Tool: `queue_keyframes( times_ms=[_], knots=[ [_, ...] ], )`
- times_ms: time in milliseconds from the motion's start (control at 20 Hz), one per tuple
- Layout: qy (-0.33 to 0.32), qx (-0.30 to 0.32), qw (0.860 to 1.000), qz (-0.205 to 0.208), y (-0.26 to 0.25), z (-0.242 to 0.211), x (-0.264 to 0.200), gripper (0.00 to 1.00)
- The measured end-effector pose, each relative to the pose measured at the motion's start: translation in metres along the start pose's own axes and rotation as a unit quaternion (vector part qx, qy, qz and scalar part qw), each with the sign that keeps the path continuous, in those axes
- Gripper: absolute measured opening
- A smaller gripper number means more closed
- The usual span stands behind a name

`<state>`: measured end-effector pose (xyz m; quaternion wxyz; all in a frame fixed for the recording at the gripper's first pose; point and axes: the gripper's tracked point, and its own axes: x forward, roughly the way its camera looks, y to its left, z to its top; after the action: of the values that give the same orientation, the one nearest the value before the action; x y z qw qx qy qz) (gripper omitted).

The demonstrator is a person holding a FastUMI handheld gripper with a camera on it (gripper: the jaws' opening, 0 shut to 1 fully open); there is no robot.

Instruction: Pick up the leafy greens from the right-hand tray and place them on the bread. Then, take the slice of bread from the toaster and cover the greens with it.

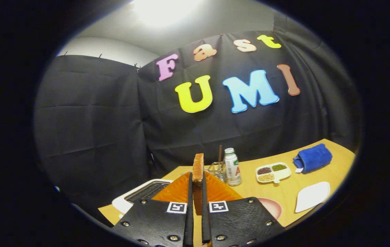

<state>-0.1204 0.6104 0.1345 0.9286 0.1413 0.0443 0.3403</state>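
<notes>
Gripping a slice of bread (198, 167) upright, the gripper (197, 185) has both fingers clamped on it above the toaster (140, 193) at the tabletop's (284, 192) near edge.

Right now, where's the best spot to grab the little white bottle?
Probably the bottle's straight middle, below its cap, coming from the side: it stands upright, its sides look flat there. The glass holder crowds one side. The gripper is busy, jaws shut on the bread slice.
</notes>
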Motion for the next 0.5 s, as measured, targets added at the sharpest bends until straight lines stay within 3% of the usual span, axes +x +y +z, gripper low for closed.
queue_keyframes(
  times_ms=[200,500],
  knots=[
    [0.022,-0.016,0.997,-0.066,-0.056,-0.021,-0.007,0.09],
    [0.043,-0.028,0.99,-0.13,-0.109,-0.049,-0.015,0.09]
  ],
)
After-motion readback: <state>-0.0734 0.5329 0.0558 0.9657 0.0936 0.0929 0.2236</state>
